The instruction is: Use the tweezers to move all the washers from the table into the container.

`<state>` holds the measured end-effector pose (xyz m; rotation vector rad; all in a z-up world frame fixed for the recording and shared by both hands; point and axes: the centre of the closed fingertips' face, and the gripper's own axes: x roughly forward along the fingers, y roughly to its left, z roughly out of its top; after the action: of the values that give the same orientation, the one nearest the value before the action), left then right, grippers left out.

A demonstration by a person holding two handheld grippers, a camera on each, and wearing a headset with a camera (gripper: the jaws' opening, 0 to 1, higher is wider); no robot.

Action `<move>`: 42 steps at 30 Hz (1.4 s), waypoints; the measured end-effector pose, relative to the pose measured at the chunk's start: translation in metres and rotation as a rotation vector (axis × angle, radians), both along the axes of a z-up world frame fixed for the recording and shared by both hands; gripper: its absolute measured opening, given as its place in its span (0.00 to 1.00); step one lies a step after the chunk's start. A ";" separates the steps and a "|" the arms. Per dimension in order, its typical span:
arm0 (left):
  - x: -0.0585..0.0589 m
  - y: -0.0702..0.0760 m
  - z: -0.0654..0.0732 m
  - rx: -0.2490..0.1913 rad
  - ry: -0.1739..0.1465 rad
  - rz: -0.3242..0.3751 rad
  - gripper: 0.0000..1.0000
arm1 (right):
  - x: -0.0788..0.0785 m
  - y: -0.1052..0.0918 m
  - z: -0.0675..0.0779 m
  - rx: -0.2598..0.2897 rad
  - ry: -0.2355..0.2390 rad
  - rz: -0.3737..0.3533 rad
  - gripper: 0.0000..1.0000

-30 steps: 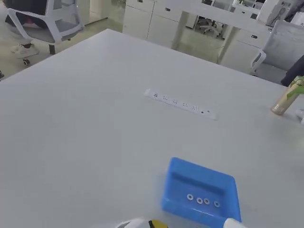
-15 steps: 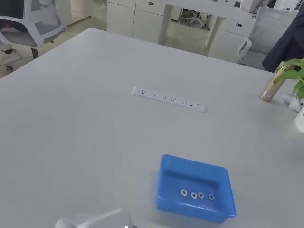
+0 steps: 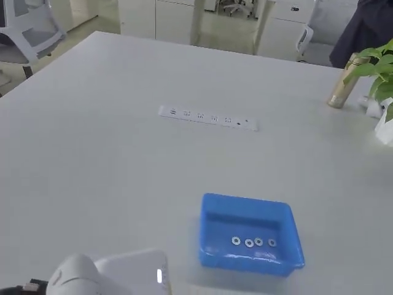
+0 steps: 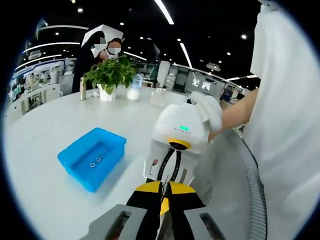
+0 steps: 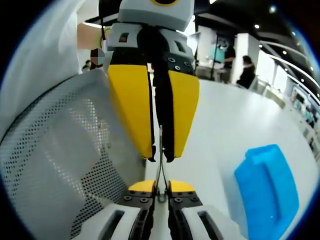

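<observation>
The blue container point(image 3: 249, 236) sits on the white table point(image 3: 110, 160) with several washers point(image 3: 253, 242) in a row on its floor. In the left gripper view the container point(image 4: 92, 157) lies to the left, washers point(image 4: 96, 161) inside. The two grippers face each other nose to nose off the table's near edge. My right gripper point(image 5: 159, 189) is shut on the thin metal tweezers point(image 5: 160, 155), whose far end runs between the yellow jaws of my left gripper point(image 5: 160, 157). My left gripper point(image 4: 162, 200) looks shut on them too. A gripper's white body point(image 3: 116, 275) pokes into the head view.
A white power strip point(image 3: 206, 117) lies mid-table. A gold bottle point(image 3: 339, 86) and a potted plant point(image 3: 377, 74) stand at the far right. A mesh chair back point(image 5: 65, 155) is close beside the grippers. A person's gloved hand point(image 4: 207, 107) holds the right gripper.
The head camera has swung, shifting the whole table view. A gripper's white body has come up into the bottom left of the head view. The container and washers stay put.
</observation>
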<state>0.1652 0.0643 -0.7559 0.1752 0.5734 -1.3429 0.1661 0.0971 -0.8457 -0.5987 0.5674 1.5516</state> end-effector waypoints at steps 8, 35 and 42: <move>0.001 0.005 -0.002 0.052 -0.019 -0.008 0.00 | 0.001 0.002 0.002 0.011 -0.006 -0.010 0.05; -0.002 0.012 -0.003 0.092 -0.053 -0.052 0.00 | -0.001 0.003 0.003 0.055 0.001 -0.050 0.06; -0.007 0.015 -0.006 0.143 -0.108 -0.098 0.00 | -0.003 0.003 0.000 0.056 -0.001 -0.052 0.07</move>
<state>0.1580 0.0794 -0.7616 0.3951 0.5757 -1.3778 0.1634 0.0998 -0.8452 -0.5382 0.5338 1.5130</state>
